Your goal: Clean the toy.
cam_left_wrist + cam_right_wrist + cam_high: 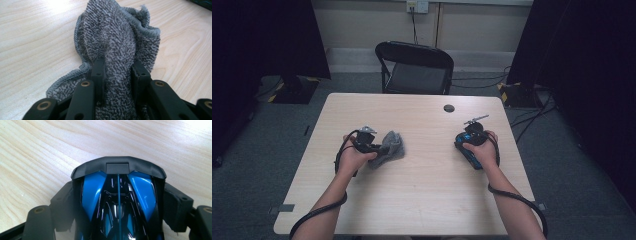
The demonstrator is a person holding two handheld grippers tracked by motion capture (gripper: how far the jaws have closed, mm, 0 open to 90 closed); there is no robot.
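Note:
A crumpled grey terry cloth (391,145) lies on the left half of the light wooden table (412,200). My left gripper (373,148) sits at the cloth's left side, held in a hand. In the left gripper view its black jaws (117,66) pinch a raised fold of the cloth (112,30). A glossy blue and black toy car (465,150) rests on the right half of the table under the other hand. My right gripper (466,142) grips it. In the right gripper view the jaws (118,200) press on both sides of the car (92,190).
A small dark round disc (449,108) lies near the table's far edge. A black folding chair (414,67) stands beyond the table. Cables trail from both grippers along the forearms. Dark curtains and stand bases flank the floor on both sides.

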